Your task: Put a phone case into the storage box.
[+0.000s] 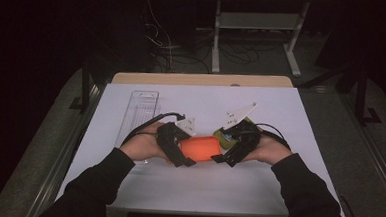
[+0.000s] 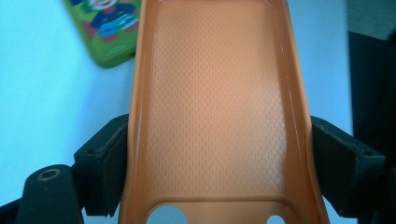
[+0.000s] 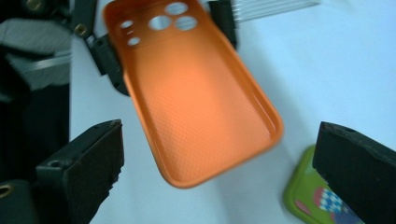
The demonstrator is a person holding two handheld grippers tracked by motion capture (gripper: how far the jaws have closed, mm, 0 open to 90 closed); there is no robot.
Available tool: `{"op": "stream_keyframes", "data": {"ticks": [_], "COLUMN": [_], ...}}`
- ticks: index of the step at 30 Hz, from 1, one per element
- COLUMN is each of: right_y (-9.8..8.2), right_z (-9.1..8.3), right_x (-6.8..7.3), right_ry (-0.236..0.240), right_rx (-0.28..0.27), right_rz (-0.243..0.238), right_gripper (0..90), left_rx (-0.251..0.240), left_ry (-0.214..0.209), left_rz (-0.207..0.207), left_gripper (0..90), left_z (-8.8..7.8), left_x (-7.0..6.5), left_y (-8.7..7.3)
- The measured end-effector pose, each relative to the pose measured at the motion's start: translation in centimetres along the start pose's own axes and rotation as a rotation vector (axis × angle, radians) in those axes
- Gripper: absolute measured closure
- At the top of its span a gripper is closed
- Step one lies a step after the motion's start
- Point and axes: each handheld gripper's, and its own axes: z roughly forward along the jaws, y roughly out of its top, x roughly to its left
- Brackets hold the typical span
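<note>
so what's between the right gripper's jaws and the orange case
Nothing. In the right gripper view the right gripper stands open, and only bare white table shows between its jaws and the orange case. The green case lies off to one side.

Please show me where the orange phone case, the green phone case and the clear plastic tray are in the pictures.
orange phone case (image 3: 196, 102): right gripper view, textured inner face.
green phone case (image 2: 109, 28): left gripper view, printed cartoon back.
clear plastic tray (image 1: 142, 111): high view, middle of its bottom.

High view: fixed above the near edge, facing forward and down over the white-topped bench (image 1: 256, 192). Gripper views: riding low, close up along black jaws from opposite sides, sharing the orange textured rubber phone case (image 2: 219, 107) and green cartoon-printed phone case (image 3: 313, 200).
</note>
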Motion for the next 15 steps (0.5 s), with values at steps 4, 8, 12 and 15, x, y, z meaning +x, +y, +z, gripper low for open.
{"op": "stream_keyframes", "data": {"ticks": [4, 8, 12, 15], "right_y": [-0.8, -1.9, -2.9, -3.5], "right_z": [-0.5, -0.9, -1.0, -0.9], "right_x": [-0.4, -0.8, -0.7, -0.5], "right_ry": [-0.042, -0.092, -0.127, -0.150], "right_rx": [-0.039, -0.096, -0.114, -0.120], "right_rz": [0.089, 0.180, 0.224, 0.253], "right_gripper": [0.7, 0.7, 0.9, 0.9], "left_rx": [0.014, 0.033, 0.027, -0.005], "left_ry": [0.043, 0.079, 0.110, 0.127], "left_rz": [-0.033, -0.063, -0.107, -0.164], "left_gripper": [15.7, 15.7, 15.7, 15.7], "left_z": [0.2, 0.3, 0.5, 0.6], "left_x": [-0.3, -0.4, -0.4, -0.4], "left_y": [-0.1, -0.3, -0.6, -0.8]}}
